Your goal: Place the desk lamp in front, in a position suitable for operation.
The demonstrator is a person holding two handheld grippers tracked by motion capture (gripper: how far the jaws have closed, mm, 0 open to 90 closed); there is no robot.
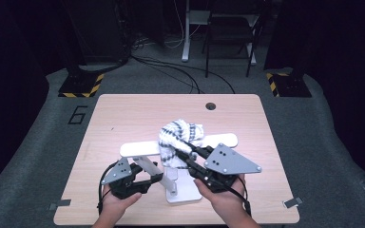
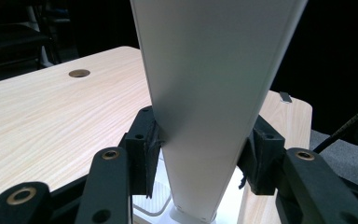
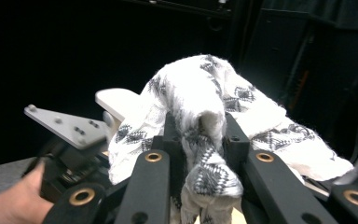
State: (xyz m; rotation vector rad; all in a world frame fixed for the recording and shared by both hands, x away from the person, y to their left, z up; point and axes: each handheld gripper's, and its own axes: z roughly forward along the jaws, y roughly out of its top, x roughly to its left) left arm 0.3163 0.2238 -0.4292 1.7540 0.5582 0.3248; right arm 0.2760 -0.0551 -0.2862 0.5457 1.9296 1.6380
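Two grippers are in my hands at the near edge of the table. The right gripper (image 3: 200, 140) is clamped on a bunched fold of the white cloth with black woven patterns (image 3: 214, 100); in the right gripper view I see the fabric squeezed between both black jaws, spilling below them and mounding up above. In the high view this gripper (image 1: 190, 153) points up and to the left from my right hand (image 1: 223, 197), reaching the cloth (image 1: 178, 137) where it is draped over the white horizontal bar (image 1: 138, 149) of a T-shaped stand.

The left gripper (image 2: 200, 154) is closed on the white flat upright post of that stand (image 2: 214, 84); in the left gripper view both jaw pads press against the post's two edges, low down near its foot. From above, this gripper (image 1: 154, 178) sits in my left hand (image 1: 119, 202), pointing right toward the post (image 1: 149, 166).

The stand's white square base (image 1: 187, 192) rests on the light wooden table (image 1: 123, 114), between my two hands. The cloth hangs over the middle of the bar, with the bar's ends sticking out on either side. A small round hole (image 1: 211, 106) sits in the table's far edge.
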